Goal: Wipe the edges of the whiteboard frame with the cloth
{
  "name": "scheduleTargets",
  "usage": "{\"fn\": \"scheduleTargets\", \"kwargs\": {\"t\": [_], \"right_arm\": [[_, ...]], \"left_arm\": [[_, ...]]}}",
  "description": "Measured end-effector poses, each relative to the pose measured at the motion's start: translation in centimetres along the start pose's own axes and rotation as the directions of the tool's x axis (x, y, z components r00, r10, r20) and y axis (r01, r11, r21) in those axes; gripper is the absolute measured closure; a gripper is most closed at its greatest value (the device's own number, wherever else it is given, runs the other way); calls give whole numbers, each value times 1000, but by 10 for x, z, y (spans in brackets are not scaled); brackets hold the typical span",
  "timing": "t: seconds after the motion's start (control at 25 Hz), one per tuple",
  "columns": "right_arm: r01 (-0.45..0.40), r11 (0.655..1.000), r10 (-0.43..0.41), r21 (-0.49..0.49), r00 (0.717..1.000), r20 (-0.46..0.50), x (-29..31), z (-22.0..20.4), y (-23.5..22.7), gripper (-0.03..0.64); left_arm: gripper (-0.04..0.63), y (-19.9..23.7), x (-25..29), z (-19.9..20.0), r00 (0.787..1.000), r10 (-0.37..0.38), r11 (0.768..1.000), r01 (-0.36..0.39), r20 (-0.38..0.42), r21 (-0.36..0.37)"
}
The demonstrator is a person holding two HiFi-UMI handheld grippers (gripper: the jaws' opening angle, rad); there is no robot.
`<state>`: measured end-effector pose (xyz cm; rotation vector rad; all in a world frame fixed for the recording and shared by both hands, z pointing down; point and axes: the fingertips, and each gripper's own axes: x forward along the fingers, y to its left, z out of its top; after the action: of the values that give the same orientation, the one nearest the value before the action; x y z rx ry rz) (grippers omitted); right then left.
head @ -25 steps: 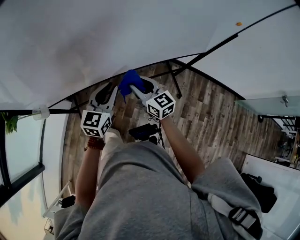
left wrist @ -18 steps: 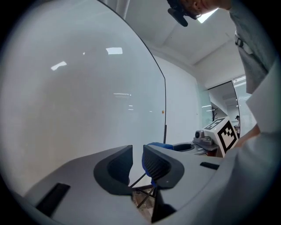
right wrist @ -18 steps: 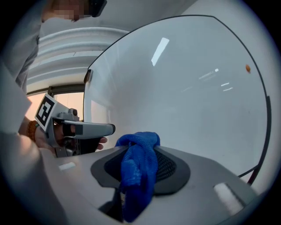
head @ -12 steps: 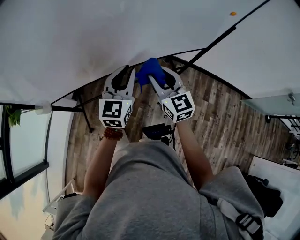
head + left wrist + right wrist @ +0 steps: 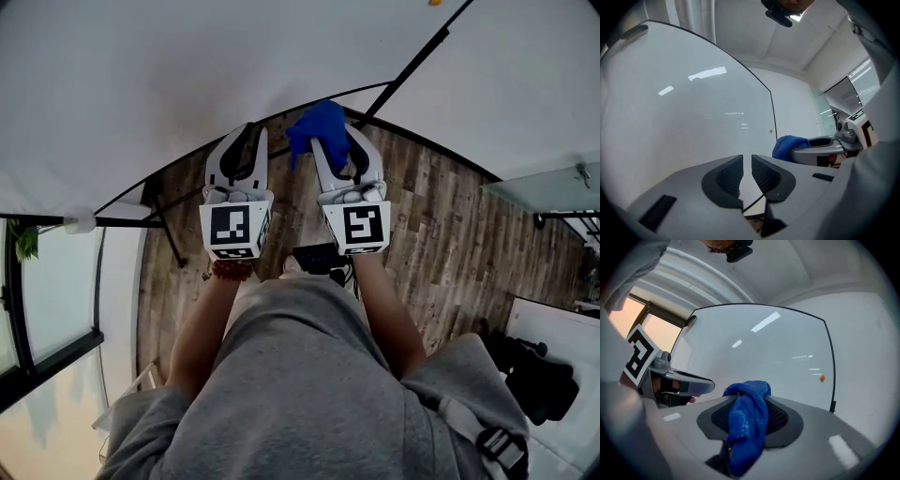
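The whiteboard [image 5: 178, 75] fills the top of the head view, with its thin black frame [image 5: 403, 67] running along the bottom and up the right side. My right gripper [image 5: 328, 133] is shut on a bunched blue cloth [image 5: 317, 127], held at the board's lower right corner by the frame. In the right gripper view the cloth [image 5: 747, 411] hangs out between the jaws, with the frame [image 5: 829, 357] ahead. My left gripper [image 5: 251, 129] is just left of it, shut on nothing, pointing at the board's lower edge. The left gripper view shows the cloth [image 5: 790, 146] to the right.
Below the board lie a wood plank floor [image 5: 431, 234] and the stand's black legs [image 5: 159, 220]. A black device [image 5: 319, 255] sits on the floor by my feet. A glass partition [image 5: 544, 187] is at right, a black bag [image 5: 534, 375] lower right, a window [image 5: 37, 309] at left.
Both grippers have swung right and up along the board's lower edge. The cloth has gone from mid-edge to the lower right corner. The right gripper kept its hold.
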<state>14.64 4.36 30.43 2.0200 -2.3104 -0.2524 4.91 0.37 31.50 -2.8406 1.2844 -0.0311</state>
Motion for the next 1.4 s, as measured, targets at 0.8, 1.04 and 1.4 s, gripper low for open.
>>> {"fn": "scheduleTargets", "kwargs": {"t": [0.8, 1.04, 1.4], "right_arm": [[109, 993, -113, 43, 987, 110, -99, 18, -29, 463], [93, 995, -97, 45, 988, 116, -117, 16, -27, 463], [93, 994, -97, 59, 992, 78, -142, -4, -32, 465]], "left_arm": [[569, -103, -41, 16, 997, -34, 998, 31, 66, 47], [575, -124, -54, 9, 998, -31, 998, 28, 55, 49], [575, -139, -69, 0, 999, -28, 999, 26, 39, 46]]}}
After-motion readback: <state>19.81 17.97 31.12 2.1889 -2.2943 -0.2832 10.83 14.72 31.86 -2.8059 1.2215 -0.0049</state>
